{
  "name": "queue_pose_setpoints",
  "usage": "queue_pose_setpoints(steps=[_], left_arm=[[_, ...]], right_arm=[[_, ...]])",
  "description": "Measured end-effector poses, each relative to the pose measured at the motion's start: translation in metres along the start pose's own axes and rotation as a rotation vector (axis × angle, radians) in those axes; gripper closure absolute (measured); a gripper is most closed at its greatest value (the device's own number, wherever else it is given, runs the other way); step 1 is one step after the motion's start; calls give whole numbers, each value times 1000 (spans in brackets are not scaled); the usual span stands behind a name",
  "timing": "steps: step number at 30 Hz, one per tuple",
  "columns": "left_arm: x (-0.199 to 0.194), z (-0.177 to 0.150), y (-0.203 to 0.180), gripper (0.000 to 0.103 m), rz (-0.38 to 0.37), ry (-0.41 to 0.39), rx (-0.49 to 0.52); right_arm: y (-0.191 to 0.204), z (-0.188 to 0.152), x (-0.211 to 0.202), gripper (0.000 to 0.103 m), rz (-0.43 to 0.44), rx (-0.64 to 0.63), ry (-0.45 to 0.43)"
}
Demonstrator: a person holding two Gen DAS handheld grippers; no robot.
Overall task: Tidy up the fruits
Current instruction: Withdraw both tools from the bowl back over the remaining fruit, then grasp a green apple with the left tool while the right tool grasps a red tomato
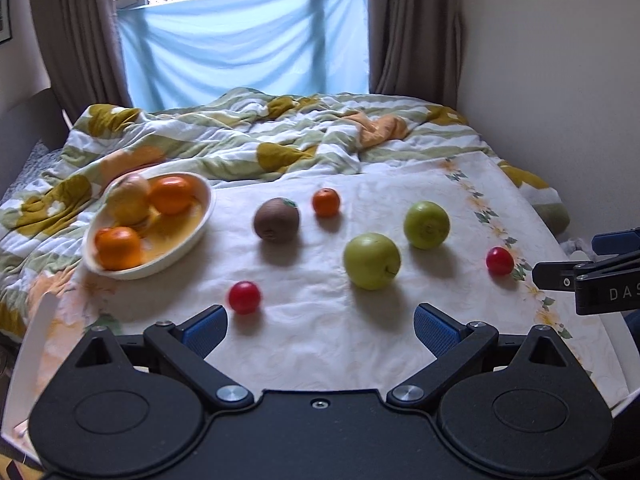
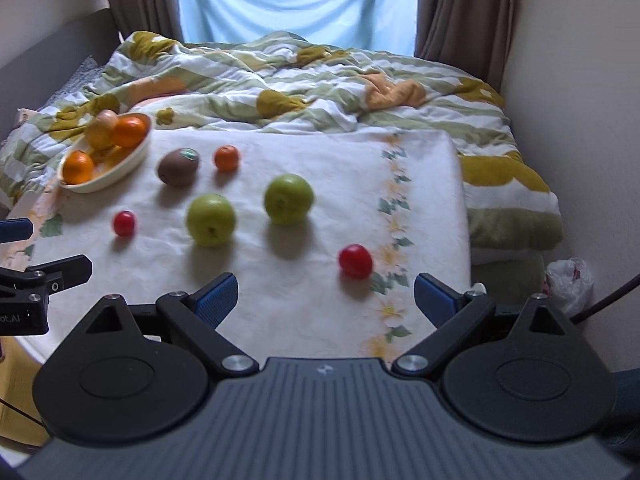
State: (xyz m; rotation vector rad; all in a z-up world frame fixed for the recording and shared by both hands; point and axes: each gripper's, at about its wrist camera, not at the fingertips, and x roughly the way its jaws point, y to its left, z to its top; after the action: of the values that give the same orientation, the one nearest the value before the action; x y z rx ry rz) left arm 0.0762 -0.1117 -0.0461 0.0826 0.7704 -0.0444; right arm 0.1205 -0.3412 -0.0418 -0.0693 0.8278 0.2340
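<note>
White cloth (image 1: pixel 320 340) covers our bed. We see two green apples (image 1: pixel 372 261) mid-frame and a bowl (image 1: pixel 200 216) with oranges upper left. Both our grippers (image 1: pixel 320 320) (image 2: pixel 326 300) hold jaws wide apart, gripping nothing.

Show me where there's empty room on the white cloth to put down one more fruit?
Bare cloth lies between the right green apple and the flowered border, and in front of the left green apple. It's crowded near the bowl, kiwi and small orange.
</note>
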Motion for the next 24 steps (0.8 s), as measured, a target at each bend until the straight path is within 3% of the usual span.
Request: queue_pose_setpoints(steps=[14,21,24], left_arm=[[92,21,-36,4,-12,42,71],[119,26,-39,15,-32,76,95],[126,26,-40,25,-44,89,98]], right_arm=[[-28,-8,74,2,5,-13,40],[-30,-3,96,13,26,4,62],[-29,-1,103,19,27,1,66]])
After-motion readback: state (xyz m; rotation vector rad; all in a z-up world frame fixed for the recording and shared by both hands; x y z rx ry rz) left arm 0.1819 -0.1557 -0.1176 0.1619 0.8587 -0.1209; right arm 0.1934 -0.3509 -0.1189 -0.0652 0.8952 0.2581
